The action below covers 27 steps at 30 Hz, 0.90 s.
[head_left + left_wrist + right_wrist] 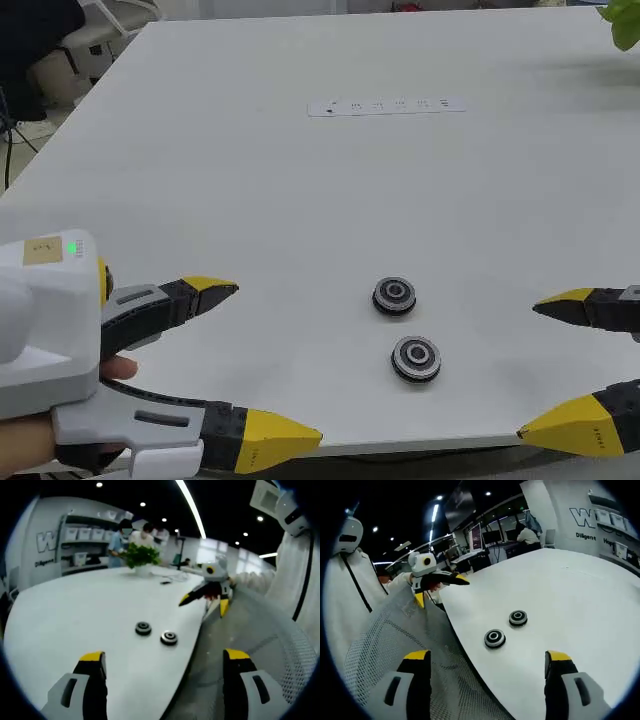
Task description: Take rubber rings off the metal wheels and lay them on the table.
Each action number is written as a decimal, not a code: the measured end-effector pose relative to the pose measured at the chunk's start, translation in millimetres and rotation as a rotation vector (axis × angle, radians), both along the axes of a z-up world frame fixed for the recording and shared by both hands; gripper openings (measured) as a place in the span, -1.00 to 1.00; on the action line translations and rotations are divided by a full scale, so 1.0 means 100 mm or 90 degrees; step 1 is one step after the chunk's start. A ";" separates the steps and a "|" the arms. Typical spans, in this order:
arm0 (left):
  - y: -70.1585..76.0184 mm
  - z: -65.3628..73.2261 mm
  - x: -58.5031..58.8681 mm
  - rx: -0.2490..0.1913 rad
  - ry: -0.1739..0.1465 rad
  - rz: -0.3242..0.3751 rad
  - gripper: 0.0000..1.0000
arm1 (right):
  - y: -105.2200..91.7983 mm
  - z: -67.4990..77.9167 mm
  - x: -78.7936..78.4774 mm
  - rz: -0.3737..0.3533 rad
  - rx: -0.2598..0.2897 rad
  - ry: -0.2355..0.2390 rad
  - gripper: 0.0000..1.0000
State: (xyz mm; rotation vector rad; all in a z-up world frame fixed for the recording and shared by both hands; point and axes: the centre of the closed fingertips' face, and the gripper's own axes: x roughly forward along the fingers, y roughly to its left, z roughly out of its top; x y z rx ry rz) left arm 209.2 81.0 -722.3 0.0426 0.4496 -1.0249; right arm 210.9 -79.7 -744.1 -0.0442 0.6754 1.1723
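At the lower left of the head view the left gripper [277, 362] stands with its jaws wide apart and nothing between them. The right gripper [528, 370] at the lower right is equally wide and empty. Between them, low centre on the white table [300, 200], lie the nearer wheel [416, 358] and the farther wheel [394, 296], near each other, their dark rubber rings [415, 377] on. A socket panel [386, 105] lies upper centre.

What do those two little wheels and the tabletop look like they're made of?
Farther wheel and nearer wheel: silvery hubs with a sheen, likely metal, inside matte black rims, probably rubber. Table: smooth matte white, perhaps laminate; the core is hidden.
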 end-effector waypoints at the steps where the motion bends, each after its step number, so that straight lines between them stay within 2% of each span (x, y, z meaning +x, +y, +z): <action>1: 0.00 0.00 0.00 0.000 0.000 0.000 1.00 | 0.00 0.00 0.00 0.000 0.000 0.001 0.84; 21: 0.00 0.01 0.00 -0.002 -0.001 0.000 0.99 | -0.01 0.00 0.01 -0.004 0.001 -0.001 0.83; 22: 0.00 0.01 0.00 -0.004 0.000 0.000 0.99 | -0.01 0.01 0.01 -0.004 0.001 -0.001 0.83; 25: 0.00 0.06 0.02 -0.033 0.006 0.009 0.99 | -0.02 0.00 0.02 -0.008 0.000 0.000 0.81; 27: 0.01 0.05 0.03 -0.028 0.004 0.013 0.99 | -0.02 -0.01 0.01 -0.006 -0.002 0.000 0.80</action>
